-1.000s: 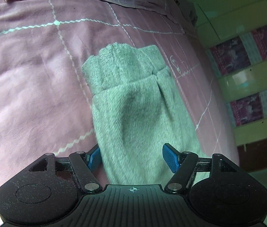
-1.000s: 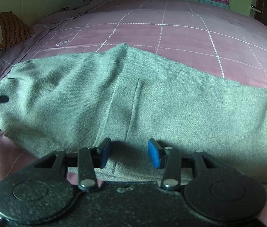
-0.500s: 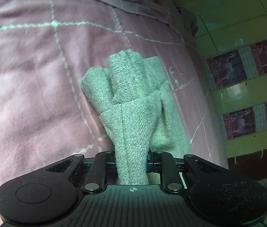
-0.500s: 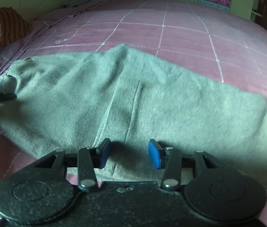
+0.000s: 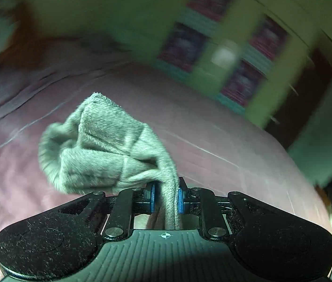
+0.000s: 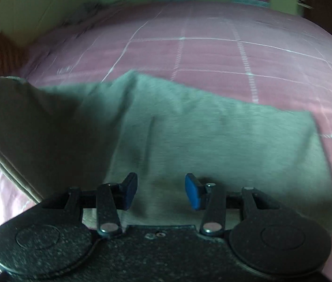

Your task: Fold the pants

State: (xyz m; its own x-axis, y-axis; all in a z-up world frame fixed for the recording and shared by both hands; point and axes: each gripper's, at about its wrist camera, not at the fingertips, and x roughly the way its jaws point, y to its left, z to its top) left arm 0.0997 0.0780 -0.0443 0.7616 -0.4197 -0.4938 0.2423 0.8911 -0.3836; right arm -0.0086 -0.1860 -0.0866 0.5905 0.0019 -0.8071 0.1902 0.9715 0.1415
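Pants end lifted off bed.
My left gripper (image 5: pixel 165 197) is clenched on the grey pants (image 6: pixel 189 127); my right gripper (image 6: pixel 161 193) hangs released above their near edge on the pink bed (image 6: pixel 213 47).

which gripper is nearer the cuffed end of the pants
Left. The left gripper is clamped on the pants just behind the cuffed end; the right gripper hangs open over the middle.

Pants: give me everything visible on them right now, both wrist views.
The pants are grey-green, soft, fleecy knit. Most lies flat on the pink checked bedspread, a straight seam showing mid-panel. One end is bunched and lifted, pinched between the left gripper pads. The right gripper hovers open over the near edge.
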